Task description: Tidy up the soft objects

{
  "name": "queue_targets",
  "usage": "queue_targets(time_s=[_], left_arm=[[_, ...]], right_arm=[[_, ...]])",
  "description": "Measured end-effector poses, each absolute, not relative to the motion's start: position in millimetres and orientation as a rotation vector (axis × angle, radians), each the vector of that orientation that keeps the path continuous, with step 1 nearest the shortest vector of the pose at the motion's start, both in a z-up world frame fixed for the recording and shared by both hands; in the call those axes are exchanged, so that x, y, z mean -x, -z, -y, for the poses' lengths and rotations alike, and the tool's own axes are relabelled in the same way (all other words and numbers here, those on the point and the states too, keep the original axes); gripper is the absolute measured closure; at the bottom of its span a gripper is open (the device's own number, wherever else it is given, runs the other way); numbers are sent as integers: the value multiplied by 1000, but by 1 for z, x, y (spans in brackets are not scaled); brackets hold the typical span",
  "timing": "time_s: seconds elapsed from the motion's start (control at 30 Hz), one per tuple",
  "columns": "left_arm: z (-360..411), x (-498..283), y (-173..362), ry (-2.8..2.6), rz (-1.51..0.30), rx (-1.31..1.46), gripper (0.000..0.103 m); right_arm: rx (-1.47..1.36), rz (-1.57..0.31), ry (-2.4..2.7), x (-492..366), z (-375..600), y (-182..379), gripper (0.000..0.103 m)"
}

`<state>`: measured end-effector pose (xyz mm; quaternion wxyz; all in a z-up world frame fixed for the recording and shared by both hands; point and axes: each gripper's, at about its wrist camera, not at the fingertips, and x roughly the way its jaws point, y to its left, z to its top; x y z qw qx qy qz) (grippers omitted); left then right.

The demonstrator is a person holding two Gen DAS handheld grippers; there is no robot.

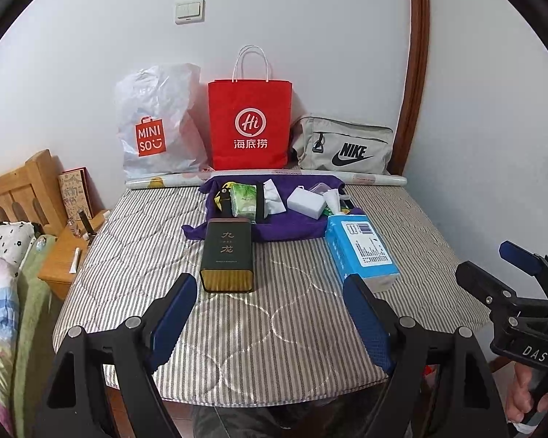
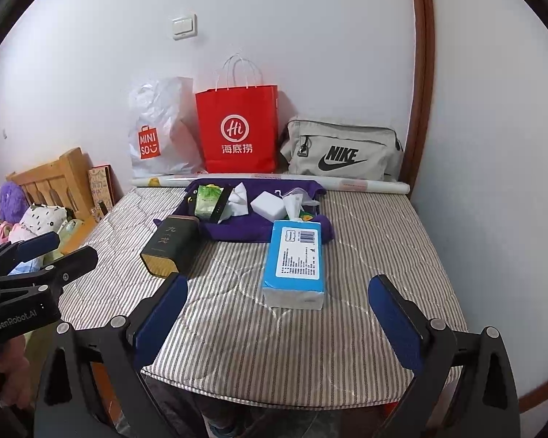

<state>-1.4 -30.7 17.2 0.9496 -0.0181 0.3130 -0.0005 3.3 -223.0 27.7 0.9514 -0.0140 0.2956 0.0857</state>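
Note:
A blue tissue pack [image 1: 361,248] [image 2: 295,262] lies on the striped mattress [image 1: 274,314] [image 2: 274,332] in front of a purple cloth [image 1: 274,226] [image 2: 244,230]. On the cloth lie a green packet [image 1: 244,200] [image 2: 207,200], crumpled white tissue [image 1: 274,200] [image 2: 237,200] and a white block [image 1: 306,200] [image 2: 268,202]. A dark tin [image 1: 228,255] [image 2: 169,246] lies at the cloth's front edge. My left gripper [image 1: 270,314] is open and empty, short of the tin. My right gripper [image 2: 281,317] is open and empty, short of the tissue pack.
Against the wall stand a white Miniso bag [image 1: 157,124] [image 2: 160,131], a red paper bag [image 1: 250,124] [image 2: 237,127] and a grey Nike bag [image 1: 343,146] [image 2: 341,153]. A paper roll [image 1: 266,179] lies before them. A wooden bedside table [image 1: 69,252] and bedding are at left.

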Motion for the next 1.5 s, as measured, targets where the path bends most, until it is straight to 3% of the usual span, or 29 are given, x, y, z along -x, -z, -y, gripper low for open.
queue_targets(time_s=[1.5], left_arm=[[36, 4, -11, -3, -655, 20, 22]], right_arm=[[21, -611, -184, 1, 225, -22, 5]])
